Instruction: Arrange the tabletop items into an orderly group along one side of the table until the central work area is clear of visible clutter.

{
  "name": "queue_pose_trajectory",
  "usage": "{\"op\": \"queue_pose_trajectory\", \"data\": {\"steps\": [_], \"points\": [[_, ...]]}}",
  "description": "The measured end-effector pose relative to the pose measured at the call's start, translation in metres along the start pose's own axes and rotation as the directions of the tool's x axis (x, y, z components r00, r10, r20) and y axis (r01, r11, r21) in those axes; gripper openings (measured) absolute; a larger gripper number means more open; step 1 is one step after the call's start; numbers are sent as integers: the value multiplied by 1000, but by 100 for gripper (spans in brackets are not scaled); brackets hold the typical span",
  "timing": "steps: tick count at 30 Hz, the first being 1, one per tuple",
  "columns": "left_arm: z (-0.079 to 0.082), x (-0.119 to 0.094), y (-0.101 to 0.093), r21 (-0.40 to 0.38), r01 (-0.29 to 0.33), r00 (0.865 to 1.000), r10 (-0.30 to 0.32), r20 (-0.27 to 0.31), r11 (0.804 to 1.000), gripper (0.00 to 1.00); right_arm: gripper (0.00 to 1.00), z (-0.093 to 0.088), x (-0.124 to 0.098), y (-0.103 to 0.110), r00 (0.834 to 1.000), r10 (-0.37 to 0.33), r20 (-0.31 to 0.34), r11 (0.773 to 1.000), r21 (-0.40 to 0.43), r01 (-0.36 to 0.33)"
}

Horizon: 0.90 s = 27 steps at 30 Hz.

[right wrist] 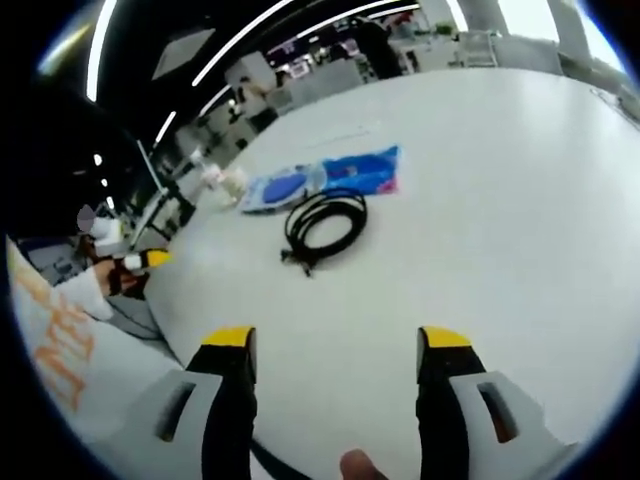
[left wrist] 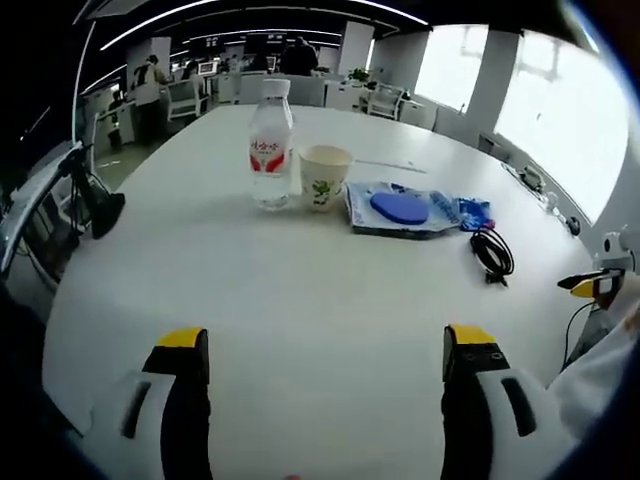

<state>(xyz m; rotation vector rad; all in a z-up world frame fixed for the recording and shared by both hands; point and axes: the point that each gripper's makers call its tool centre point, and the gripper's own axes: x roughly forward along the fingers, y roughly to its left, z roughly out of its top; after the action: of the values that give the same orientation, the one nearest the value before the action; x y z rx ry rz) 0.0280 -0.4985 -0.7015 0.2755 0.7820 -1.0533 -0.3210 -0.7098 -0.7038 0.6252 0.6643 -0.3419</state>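
step: grouping underway, nothing gripped | left gripper (left wrist: 325, 355) jaws apart, empty | right gripper (right wrist: 337, 352) jaws apart, empty | bottle (left wrist: 271, 143), cup (left wrist: 324, 177), blue pouch (left wrist: 403, 209) in a row mid-table; cable (right wrist: 325, 227) just beside pouch | next: probably grasp cable coil, tuck against row

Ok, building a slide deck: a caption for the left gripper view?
Open left tool faces a water bottle, paper cup, blue packet and coiled black cable on the white table.

An open-plan office: white conference table (left wrist: 300, 300), desk rows with monitors (left wrist: 207, 68) (people beyond), strip ceiling lights (left wrist: 160, 20).
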Motion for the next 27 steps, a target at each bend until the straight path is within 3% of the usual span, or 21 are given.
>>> {"op": "queue_pose_trajectory", "data": {"steps": [10,16,23,27], "points": [[2,0,0,25,-1,1000,1,-4,1000,97,61,-1,8,6,999,26,-46,999,-20,-27],[9,3,-7,107,16,1000,-17,6,994,95,60,0,11,9,994,31,-107,997,-73,-39],[10,5,-3,111,35,999,-37,9,993,89,57,15,15,11,997,27,-74,997,-65,-32],[13,3,3,154,12,1000,-15,17,988,80,57,16,18,17,998,33,-59,996,-76,-37]]}}
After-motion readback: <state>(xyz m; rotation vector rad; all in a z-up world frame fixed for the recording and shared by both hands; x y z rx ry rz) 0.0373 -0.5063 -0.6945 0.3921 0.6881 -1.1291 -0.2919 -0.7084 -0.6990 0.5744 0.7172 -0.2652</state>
